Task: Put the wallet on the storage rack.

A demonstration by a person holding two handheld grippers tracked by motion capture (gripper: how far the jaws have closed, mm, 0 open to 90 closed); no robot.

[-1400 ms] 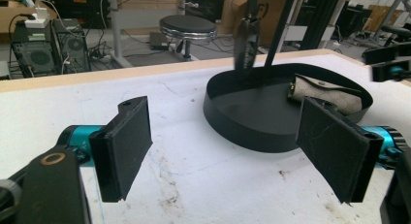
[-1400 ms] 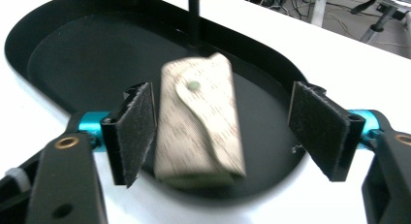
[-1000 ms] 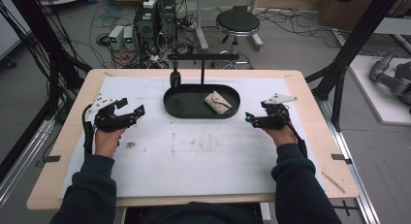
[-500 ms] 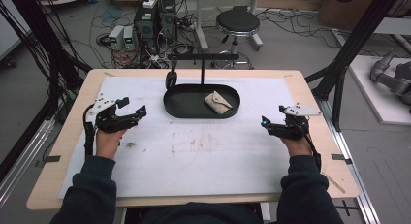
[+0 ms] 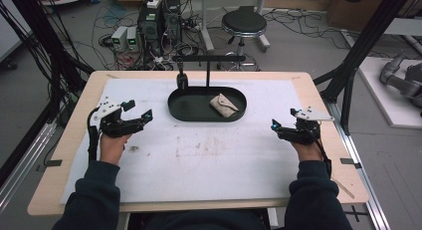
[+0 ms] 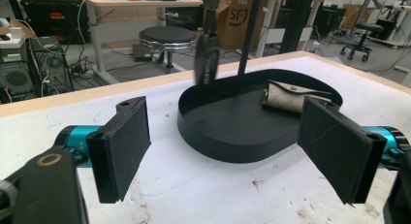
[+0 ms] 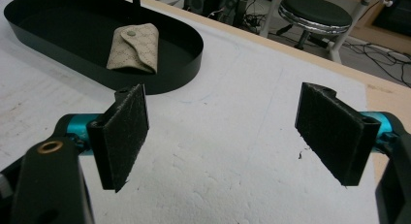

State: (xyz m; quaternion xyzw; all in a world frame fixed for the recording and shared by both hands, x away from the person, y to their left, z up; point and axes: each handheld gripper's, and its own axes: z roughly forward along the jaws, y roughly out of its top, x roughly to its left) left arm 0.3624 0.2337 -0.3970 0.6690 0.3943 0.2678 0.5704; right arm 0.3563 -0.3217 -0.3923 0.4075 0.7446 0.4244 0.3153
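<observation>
A black oval tray (image 5: 191, 113) sits at the back middle of the white mat. In its right half lies a beige snap pouch (image 5: 223, 105), flat and closed. From the tray rises a black T-shaped stand (image 5: 208, 65), and a small black object (image 5: 182, 80) hangs from its left arm. My left gripper (image 5: 139, 109) hovers left of the tray, open and empty. My right gripper (image 5: 283, 119) is open and empty to the right of the tray, well apart from it. The left gripper view looks between the pads (image 6: 126, 146) at the tray rim (image 6: 232, 153) and pouch (image 6: 291, 95). The right gripper view has the pouch (image 7: 134, 48) at upper left.
The white mat (image 5: 209, 165) covers most of the wooden table (image 5: 45, 190). Black frame posts (image 5: 351, 75) stand at the table's right corner. A round stool (image 5: 244, 23) and floor electronics (image 5: 154, 21) stand beyond the far edge.
My right gripper has moved right and toward the near edge, away from the tray. The left gripper has barely shifted. Both stay open.
</observation>
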